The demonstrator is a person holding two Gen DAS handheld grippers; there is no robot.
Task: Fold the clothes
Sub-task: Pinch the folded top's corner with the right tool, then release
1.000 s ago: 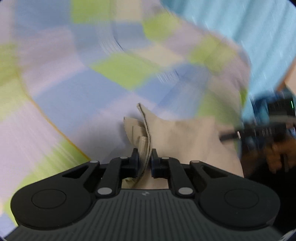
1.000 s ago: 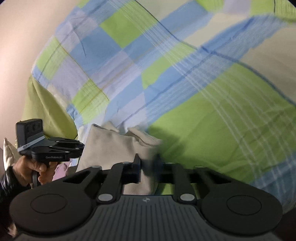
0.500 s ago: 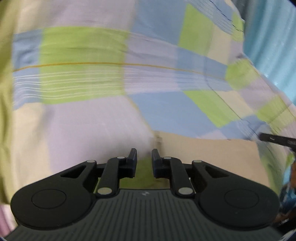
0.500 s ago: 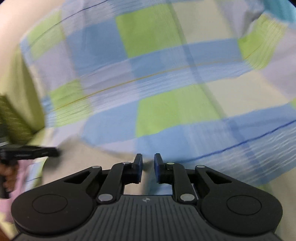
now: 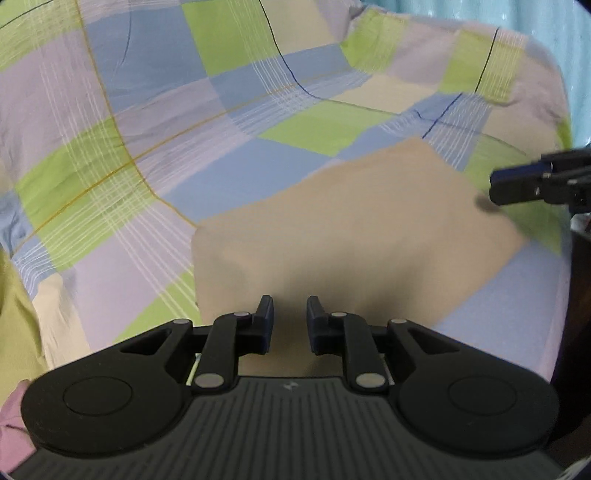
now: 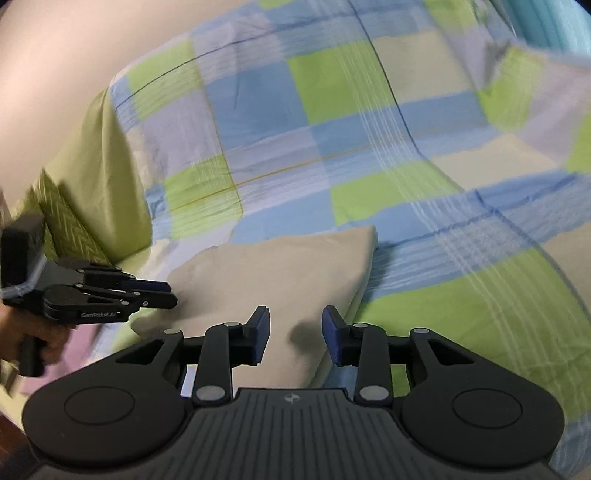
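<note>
A beige garment (image 5: 351, 221) lies folded flat on the checked bedsheet (image 5: 184, 92). It also shows in the right wrist view (image 6: 280, 273). My left gripper (image 5: 290, 317) is open and empty just above the garment's near edge. It shows from the side in the right wrist view (image 6: 162, 291), at the garment's left edge. My right gripper (image 6: 295, 328) is open and empty over the garment's near right part. Its fingers (image 5: 517, 182) enter the left wrist view at the right, above the garment's far right corner.
The blue, green and lilac checked bedsheet (image 6: 332, 129) covers the bed. A plain green pillow (image 6: 96, 177) and a patterned green one (image 6: 62, 218) lie at the left. Pink cloth (image 5: 11, 432) sits at the near left. A teal curtain (image 5: 535, 14) hangs behind.
Both grippers held the beige garment pinched and raised a second ago. They have let go, opened and drawn back, and the garment now lies flat on the bedsheet.
</note>
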